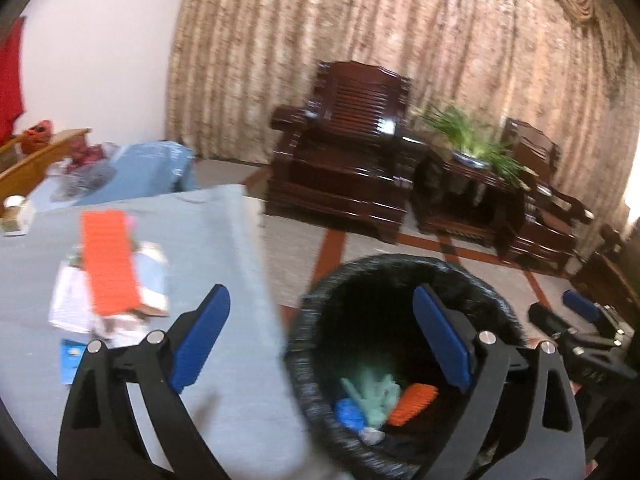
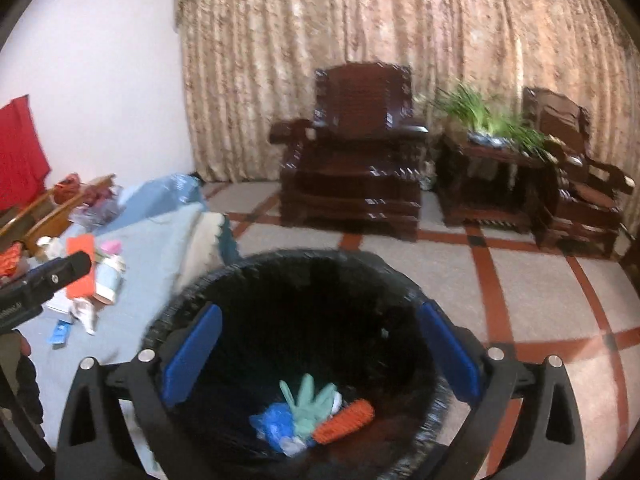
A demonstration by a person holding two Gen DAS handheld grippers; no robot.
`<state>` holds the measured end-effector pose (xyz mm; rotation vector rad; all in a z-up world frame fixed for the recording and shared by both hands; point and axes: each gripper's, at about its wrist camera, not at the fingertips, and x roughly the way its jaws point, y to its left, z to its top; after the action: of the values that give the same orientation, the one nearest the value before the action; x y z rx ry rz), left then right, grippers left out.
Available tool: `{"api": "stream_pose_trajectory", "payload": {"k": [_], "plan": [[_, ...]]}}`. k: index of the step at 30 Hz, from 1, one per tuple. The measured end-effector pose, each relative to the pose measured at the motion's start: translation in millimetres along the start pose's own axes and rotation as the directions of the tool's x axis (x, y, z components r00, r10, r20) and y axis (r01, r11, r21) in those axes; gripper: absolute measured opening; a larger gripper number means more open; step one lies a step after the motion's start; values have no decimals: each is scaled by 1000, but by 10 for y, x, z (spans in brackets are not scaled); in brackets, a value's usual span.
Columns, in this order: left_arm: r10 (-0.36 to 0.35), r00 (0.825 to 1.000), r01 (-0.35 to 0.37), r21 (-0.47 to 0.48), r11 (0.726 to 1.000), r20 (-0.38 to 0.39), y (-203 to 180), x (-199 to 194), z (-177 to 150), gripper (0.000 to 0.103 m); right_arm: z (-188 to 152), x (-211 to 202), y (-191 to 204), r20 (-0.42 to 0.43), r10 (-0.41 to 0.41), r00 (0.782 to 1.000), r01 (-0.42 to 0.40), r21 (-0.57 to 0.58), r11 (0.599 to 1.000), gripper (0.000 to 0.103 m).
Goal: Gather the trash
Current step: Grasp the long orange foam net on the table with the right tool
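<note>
Both grippers wide open, empty; we've left gripper (image 1: 320, 340) nearer the trash pile (image 1: 110, 280) at 10 o'clock; right gripper (image 2: 320, 356) over bin (image 2: 224, 272).

Black gripper frames (image 1: 320, 344), blue fingers (image 2: 192, 354), silver screws.

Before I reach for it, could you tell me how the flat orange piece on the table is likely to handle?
The flat orange piece looks thin and ribbed, so probably light and slightly bendy. It rests on a loose pile of paper scraps, so pushing may scatter them; a pinch at one edge seems safer.
</note>
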<state>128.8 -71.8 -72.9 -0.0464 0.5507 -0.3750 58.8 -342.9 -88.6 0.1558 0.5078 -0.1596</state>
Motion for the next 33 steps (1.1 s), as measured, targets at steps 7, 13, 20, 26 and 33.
{"api": "stream_pose_trajectory", "payload": {"k": [7, 13, 20, 26, 33], "plan": [[151, 988, -150, -50, 987, 20, 575, -392, 0, 91, 104, 41, 606, 39, 187, 982, -186, -31, 982, 97], [269, 963, -265, -91, 960, 31, 1059, -640, -31, 91, 174, 220, 1273, 0, 244, 970, -242, -125, 962, 97], [360, 932, -354, -126, 927, 37, 1521, -764, -2, 91, 214, 437, 1898, 25, 288, 957, -279, -184, 943, 97], [416, 909, -408, -150, 900, 24, 1883, -692, -3, 91, 175, 771, 2363, -50, 307, 950, -311, -219, 925, 97], [449, 894, -442, -185, 878, -2, 2291, -508, -42, 91, 77, 1130, 2767, -96, 363, 927, -375, -224, 900, 97]]}}
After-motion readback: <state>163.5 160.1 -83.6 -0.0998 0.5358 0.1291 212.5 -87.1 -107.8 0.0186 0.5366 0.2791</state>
